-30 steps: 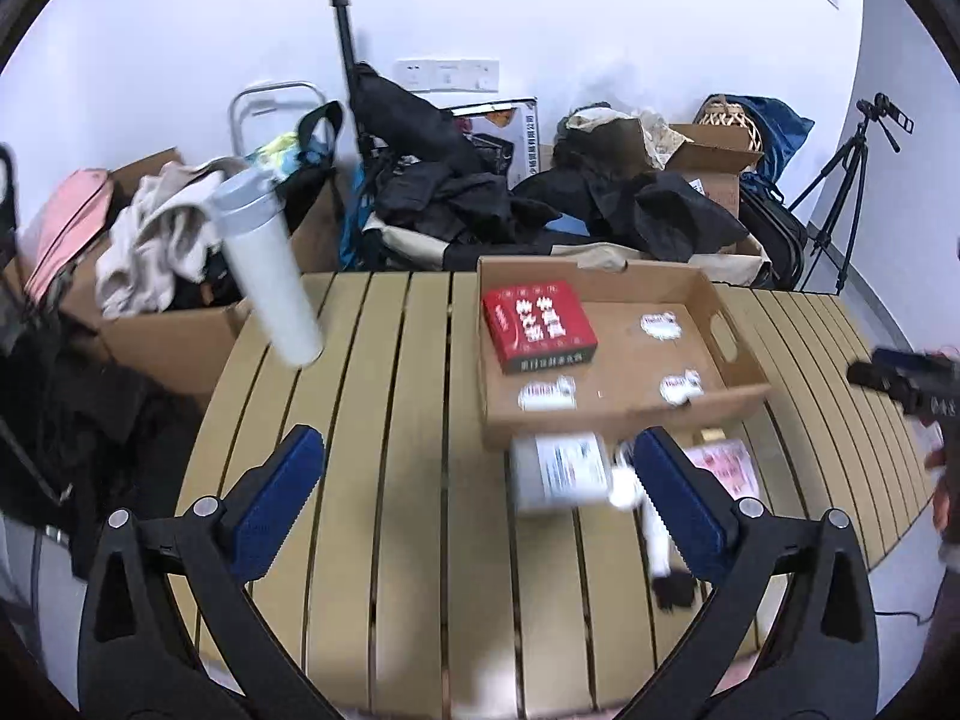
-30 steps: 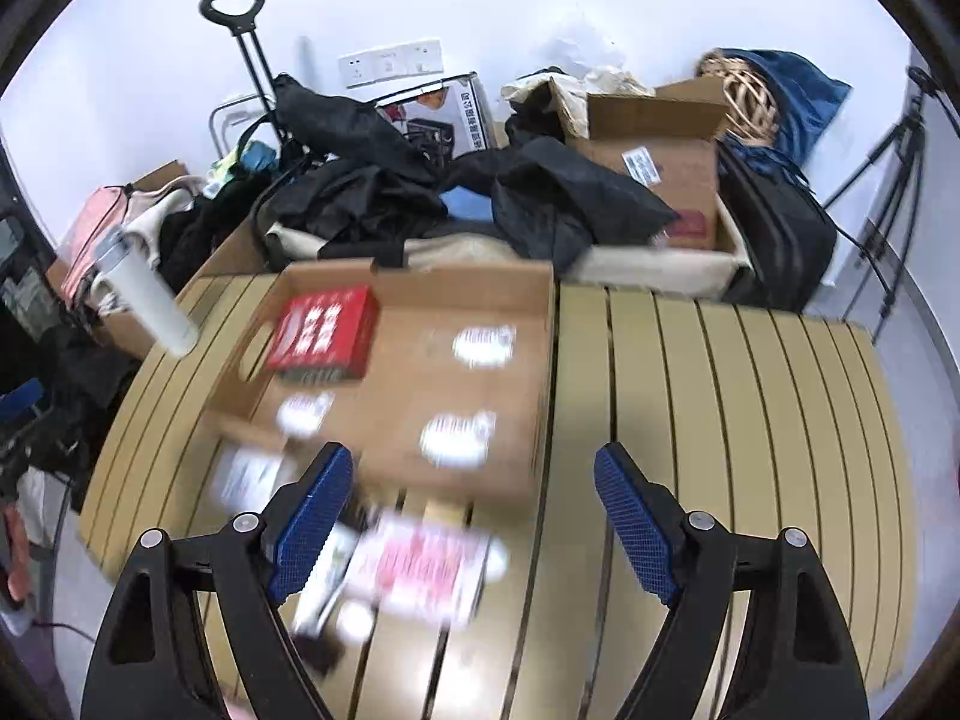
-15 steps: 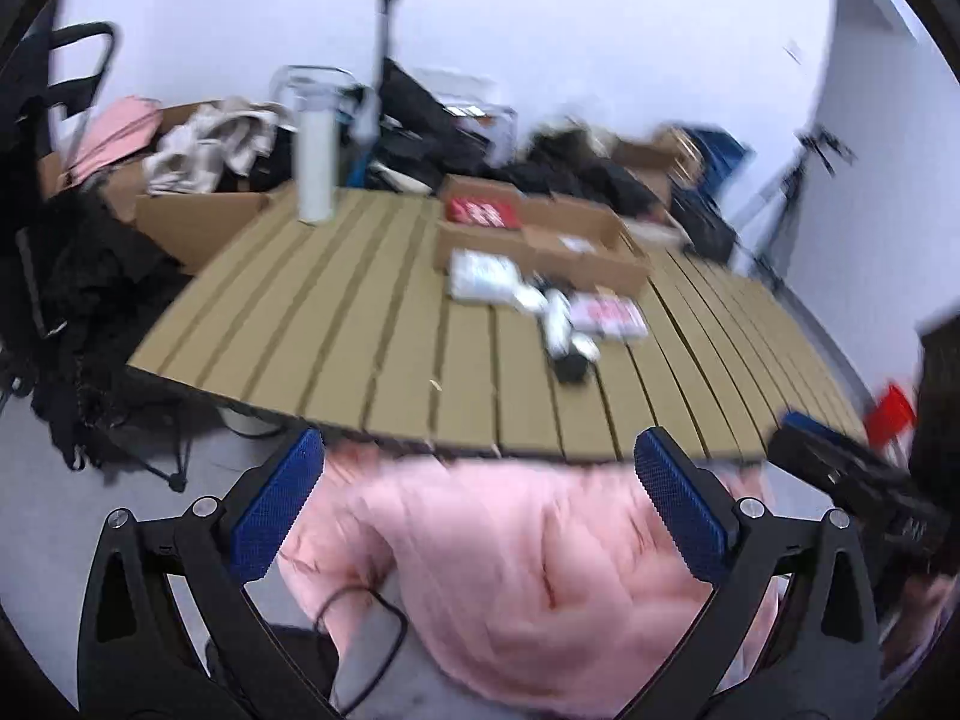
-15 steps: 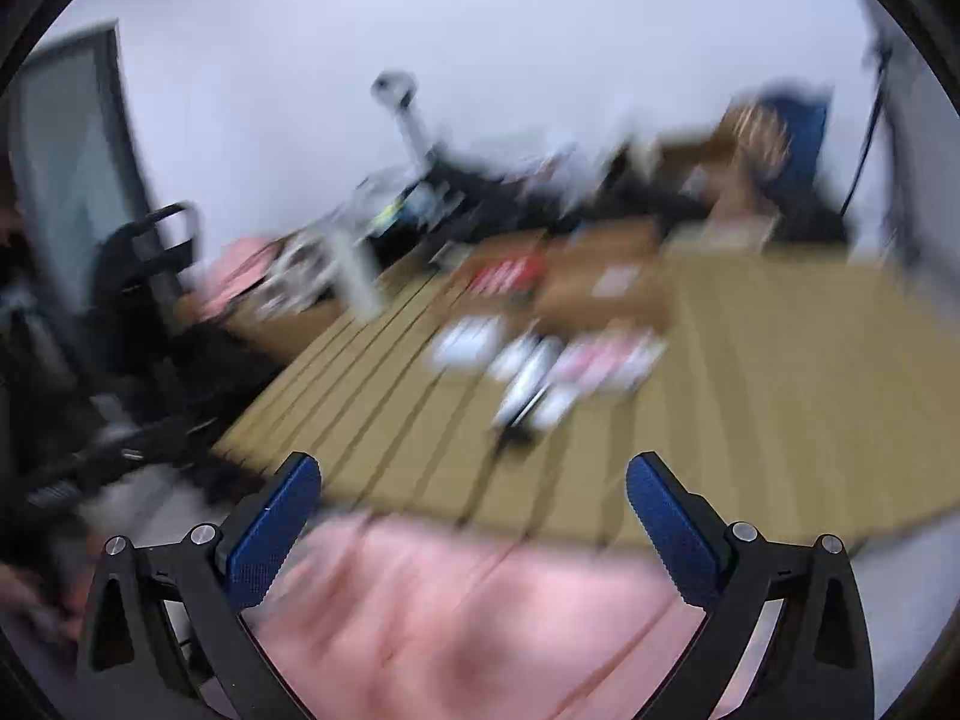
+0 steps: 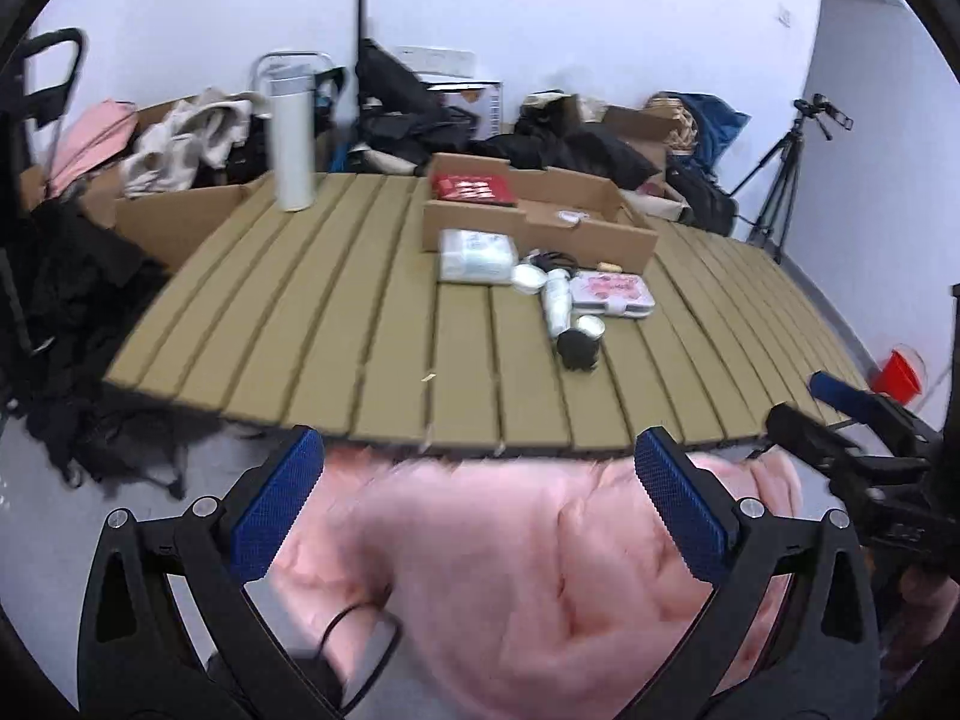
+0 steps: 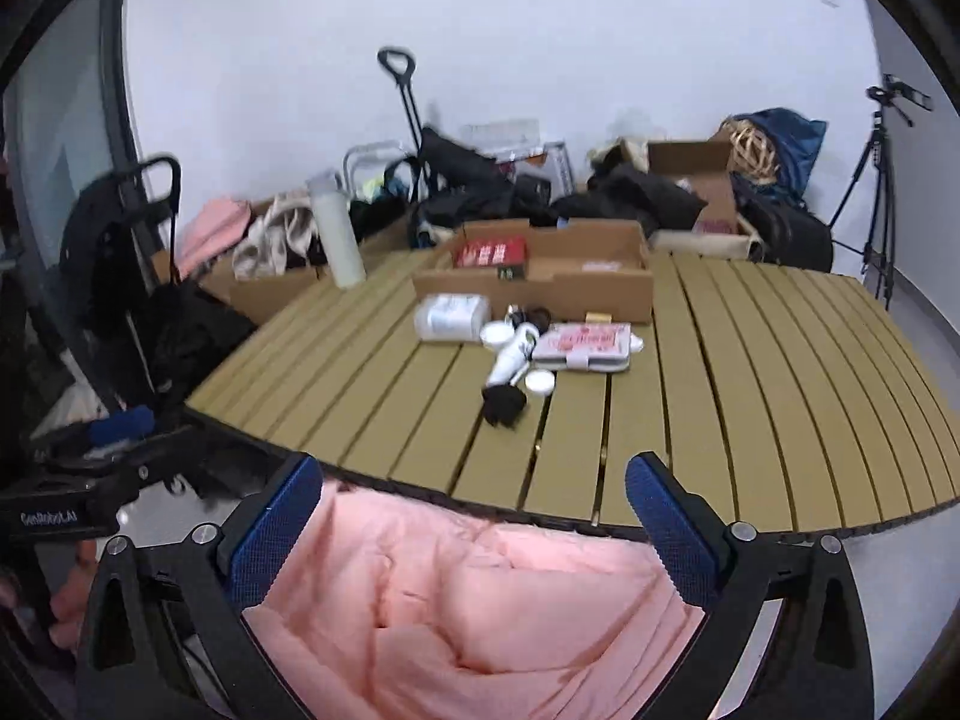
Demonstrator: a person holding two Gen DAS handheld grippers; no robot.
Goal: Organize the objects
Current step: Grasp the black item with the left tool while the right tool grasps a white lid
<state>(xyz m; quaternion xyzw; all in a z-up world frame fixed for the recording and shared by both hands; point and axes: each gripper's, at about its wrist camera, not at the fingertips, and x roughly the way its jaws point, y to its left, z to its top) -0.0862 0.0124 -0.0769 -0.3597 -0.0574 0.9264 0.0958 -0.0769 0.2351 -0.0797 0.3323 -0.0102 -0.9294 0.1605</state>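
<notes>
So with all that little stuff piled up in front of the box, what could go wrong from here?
The white bottle lies on its side among the round white lids, so a nudge might roll it across the slatted table. The items crowd together, so an open gripper could bump neighbours like the pink case. The tall white flask near the table edge might tip.

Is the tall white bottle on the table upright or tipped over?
Upright: the white bottle stands on its base on the slatted table.

Both tongs [image 5: 480, 480] [image 6: 474, 504] apparently wide apart, empty
</notes>
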